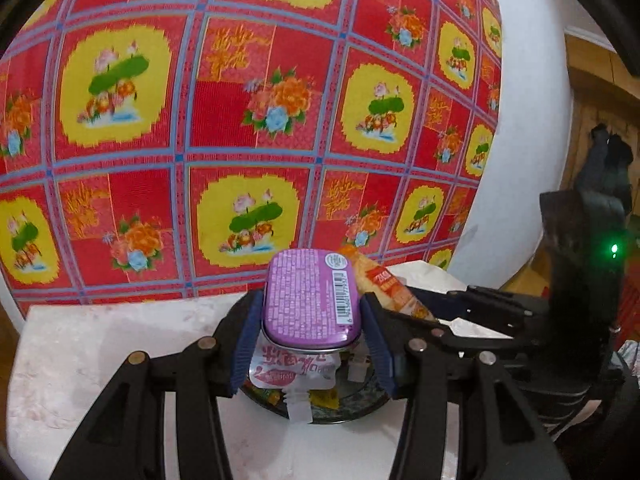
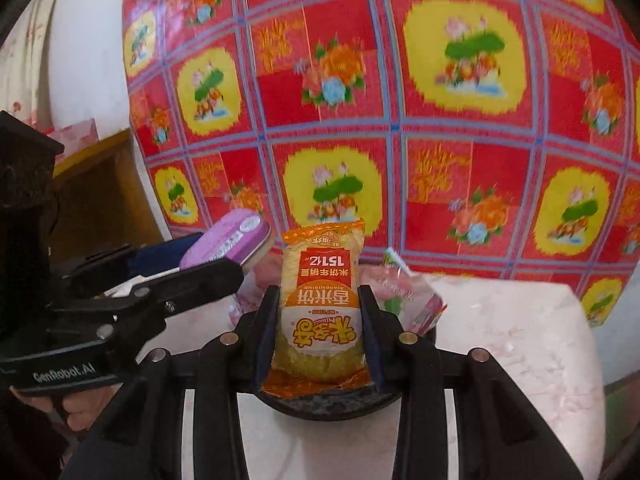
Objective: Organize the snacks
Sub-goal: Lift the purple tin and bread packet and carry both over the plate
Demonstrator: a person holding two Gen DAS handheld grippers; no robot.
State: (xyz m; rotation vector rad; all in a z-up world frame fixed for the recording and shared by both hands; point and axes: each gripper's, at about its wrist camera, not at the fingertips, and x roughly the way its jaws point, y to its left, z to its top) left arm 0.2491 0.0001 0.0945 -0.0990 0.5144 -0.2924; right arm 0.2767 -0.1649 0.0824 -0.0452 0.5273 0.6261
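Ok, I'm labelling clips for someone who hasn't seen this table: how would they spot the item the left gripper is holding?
Find the white marble table before the red floral cloth. Above its dark dish of snacks, the left gripper clamps a purple tin. Unlike the soft orange rice cracker packet beside it, it is a hard, rounded box with a barcode.

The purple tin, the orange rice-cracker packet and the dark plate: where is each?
Purple oval metal tin (image 1: pixel 308 300): left wrist view, middle of its printed face.
Orange plastic rice-cracker packet (image 2: pixel 322 304): right wrist view, centre of label.
Dark round plate (image 2: pixel 336 402): right wrist view, front rim.
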